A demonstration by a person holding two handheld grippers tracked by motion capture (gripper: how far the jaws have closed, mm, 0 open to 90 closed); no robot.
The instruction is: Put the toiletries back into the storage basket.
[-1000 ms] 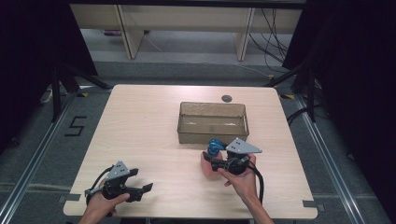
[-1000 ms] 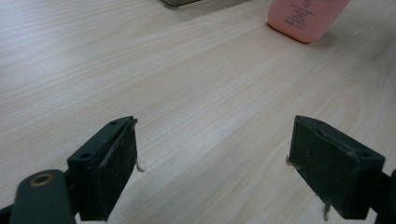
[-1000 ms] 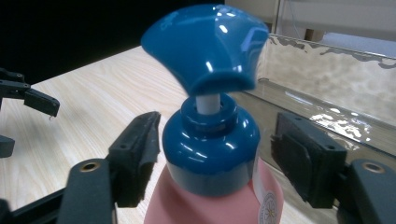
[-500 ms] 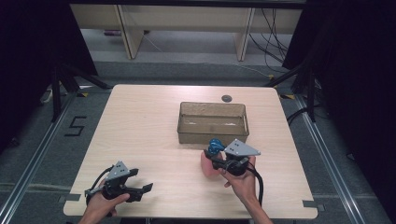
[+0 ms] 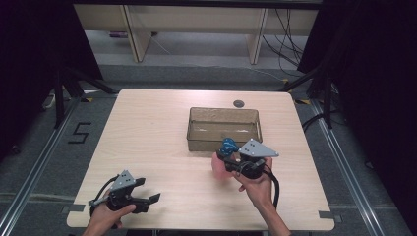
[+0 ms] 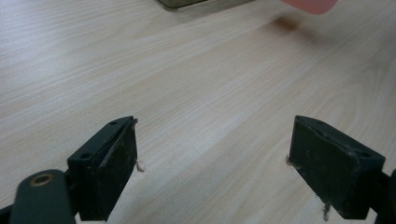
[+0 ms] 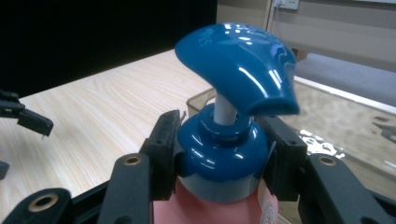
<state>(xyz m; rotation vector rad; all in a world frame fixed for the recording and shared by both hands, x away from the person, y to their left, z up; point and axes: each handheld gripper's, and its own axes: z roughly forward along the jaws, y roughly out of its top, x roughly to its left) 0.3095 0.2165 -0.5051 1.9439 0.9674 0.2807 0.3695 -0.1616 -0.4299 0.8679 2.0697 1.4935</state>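
From the high view, I look down on a pale wooden table (image 5: 157, 132). My right gripper (image 5: 231, 160) sits toward the right of the tabletop, just in front of a clear rectangular bin (image 5: 196, 132) that stands near the middle of the far half. Clamped in that gripper is a pink pump bottle (image 5: 219, 167) with a blue pump head (image 5: 227, 146); the bottle's pink body pokes out to the left of the gripper, the blue head points toward the bin's near wall. A small dark round disc (image 5: 239, 103) lies on the table just beyond the bin. My left gripper (image 5: 147, 200) rests at the near left corner of the table, well apart from the bottle and the bin.

In the left gripper view, I see its two black jaws standing wide apart with bare wood grain between them; it has hold of nothing. At the top edge a sliver of the pink bottle (image 6: 310, 4) shows, and beside it a corner of the bin (image 6: 187, 3).

In the right gripper view, the jaws have just closed, and their pads press on either side of the bottle's blue collar (image 7: 219, 154). The blue pump head (image 7: 238, 65) rises above on a white stem (image 7: 224, 112), and the pink body (image 7: 205, 210) shows below the collar. The bin (image 7: 336, 116) lies behind the bottle, at right.
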